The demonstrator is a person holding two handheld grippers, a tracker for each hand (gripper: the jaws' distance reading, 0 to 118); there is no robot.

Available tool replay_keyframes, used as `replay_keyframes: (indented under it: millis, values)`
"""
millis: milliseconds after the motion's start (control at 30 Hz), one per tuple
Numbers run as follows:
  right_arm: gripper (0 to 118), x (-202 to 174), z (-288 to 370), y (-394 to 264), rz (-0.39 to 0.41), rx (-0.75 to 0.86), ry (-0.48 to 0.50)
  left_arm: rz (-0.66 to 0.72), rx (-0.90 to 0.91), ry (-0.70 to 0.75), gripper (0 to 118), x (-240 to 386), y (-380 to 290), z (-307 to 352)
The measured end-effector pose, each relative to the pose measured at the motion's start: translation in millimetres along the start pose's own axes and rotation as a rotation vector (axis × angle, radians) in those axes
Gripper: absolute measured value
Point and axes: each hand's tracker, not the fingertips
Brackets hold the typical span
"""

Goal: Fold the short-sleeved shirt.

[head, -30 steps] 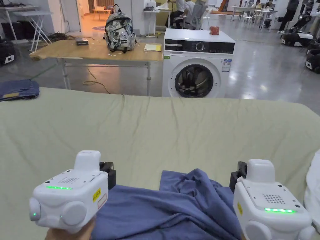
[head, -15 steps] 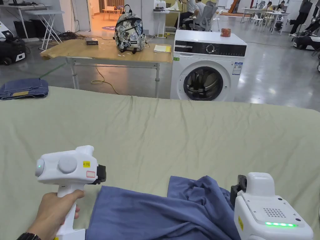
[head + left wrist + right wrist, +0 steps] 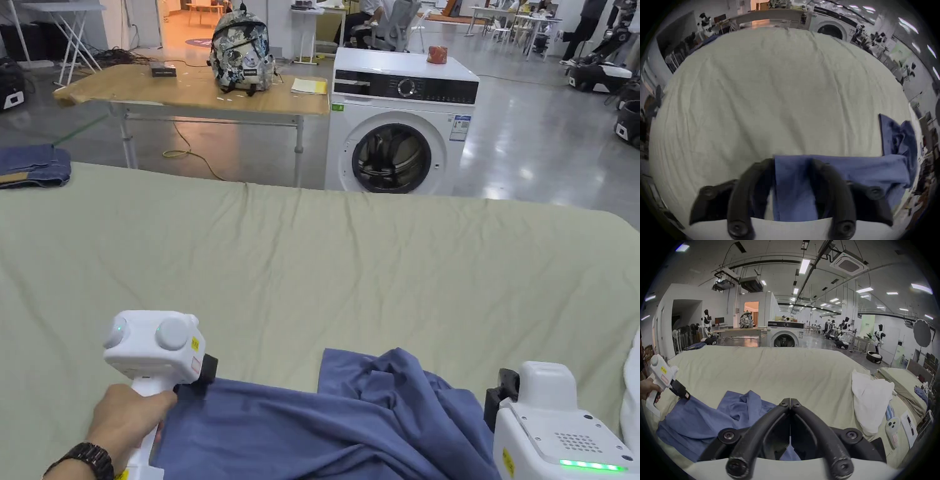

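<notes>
A blue short-sleeved shirt (image 3: 350, 425) lies crumpled at the near edge of a pale green sheet (image 3: 312, 262). My left gripper (image 3: 203, 382) is turned on its side at the shirt's far left corner. In the left gripper view its jaws (image 3: 791, 162) stand apart with that corner of the shirt (image 3: 851, 170) lying between them. The right gripper view shows the same gripper (image 3: 686, 395) with its tip touching the shirt (image 3: 696, 418). My right gripper (image 3: 500, 390) hovers by the shirt's right side, its jaws (image 3: 790, 402) closed tip to tip with nothing between them.
A white garment (image 3: 870, 400) is heaped on the sheet to the right, with a white handheld device (image 3: 891, 431) and papers beside it. Folded jeans (image 3: 31, 165) lie at the far left corner. Beyond the bed stand a washing machine (image 3: 400, 119) and a wooden table (image 3: 187, 94).
The left gripper has rolled onto its side and come down to the shirt's left corner. The right gripper sits lower in the head view, which has itself shifted.
</notes>
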Motion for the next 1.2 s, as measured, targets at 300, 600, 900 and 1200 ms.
replay_keyframes:
  millis: [300,600,900,1200]
  values:
    - [0,26,-16,3,-0.022,-0.062,0.0,-0.026,0.148,-0.096,0,-3,-27,20]
    - [72,33,-90,26,0.005,-0.372,0.159,-0.006,0.301,-0.174,0,-19,-54,85]
    - [64,31,-163,-10,-0.064,-0.651,0.227,-0.009,0.313,-0.157,0,-23,-68,97]
    - [1,21,-138,7,0.041,-0.448,0.2,-0.019,0.345,-0.158,0,-26,-62,106]
